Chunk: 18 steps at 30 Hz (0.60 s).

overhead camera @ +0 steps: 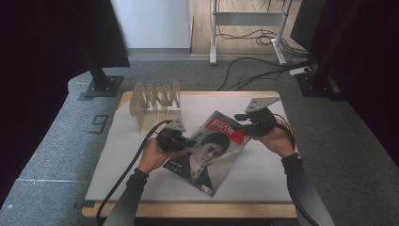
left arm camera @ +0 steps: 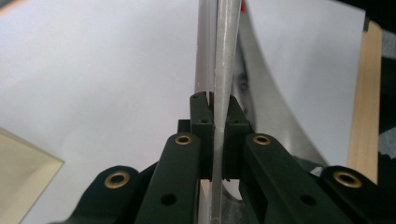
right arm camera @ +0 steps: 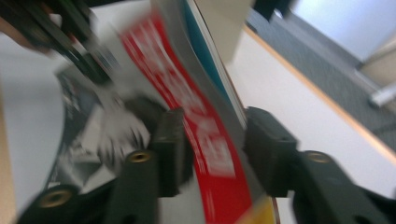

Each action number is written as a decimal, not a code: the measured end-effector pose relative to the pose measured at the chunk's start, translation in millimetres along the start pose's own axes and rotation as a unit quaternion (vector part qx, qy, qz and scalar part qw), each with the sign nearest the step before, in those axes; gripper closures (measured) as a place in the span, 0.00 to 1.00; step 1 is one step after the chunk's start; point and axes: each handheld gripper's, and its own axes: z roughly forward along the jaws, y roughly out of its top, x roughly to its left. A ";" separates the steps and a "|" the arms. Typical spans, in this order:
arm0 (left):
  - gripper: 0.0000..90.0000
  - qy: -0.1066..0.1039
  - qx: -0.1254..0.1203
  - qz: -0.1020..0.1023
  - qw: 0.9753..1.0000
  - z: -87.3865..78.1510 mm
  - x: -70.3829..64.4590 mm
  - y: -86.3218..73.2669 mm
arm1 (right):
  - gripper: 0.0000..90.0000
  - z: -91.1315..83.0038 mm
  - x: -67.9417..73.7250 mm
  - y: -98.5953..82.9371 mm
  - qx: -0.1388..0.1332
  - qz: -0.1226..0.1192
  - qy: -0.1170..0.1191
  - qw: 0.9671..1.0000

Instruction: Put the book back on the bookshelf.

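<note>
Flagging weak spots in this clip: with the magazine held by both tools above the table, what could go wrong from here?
1. The left tool pinches only the thin edge of the magazine, so it might slip out.
2. The right tool has its jaws either side of the red top edge with a gap showing, so that hold looks loose.
3. The magazine already bends between them; pulling apart could crease or tear it.

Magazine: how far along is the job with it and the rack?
Done: both hand-held grippers have the magazine, left shut on its edge, right straddling the red top corner. In hand: it looks partly raised off the white mat. Left: probably slotting it into the wooden rack.
</note>
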 end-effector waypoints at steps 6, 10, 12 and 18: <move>0.97 0.008 -0.021 -0.003 1.000 -15.9 -0.9 1.4 | 0.27 5.4 -20.8 -46.7 0.024 0.075 -0.033 0.996; 0.97 0.002 -0.032 -0.002 0.999 -21.7 -3.0 3.1 | 0.20 24.1 -27.4 -74.7 0.036 0.112 -0.018 0.993; 0.97 0.001 -0.035 0.000 0.999 -22.8 -3.9 3.5 | 0.19 30.4 -28.9 -80.4 0.035 0.121 -0.011 0.992; 0.97 -0.010 -0.042 0.004 0.999 -28.9 -5.7 3.0 | 0.29 64.0 -39.4 -96.4 -0.009 0.167 0.059 0.984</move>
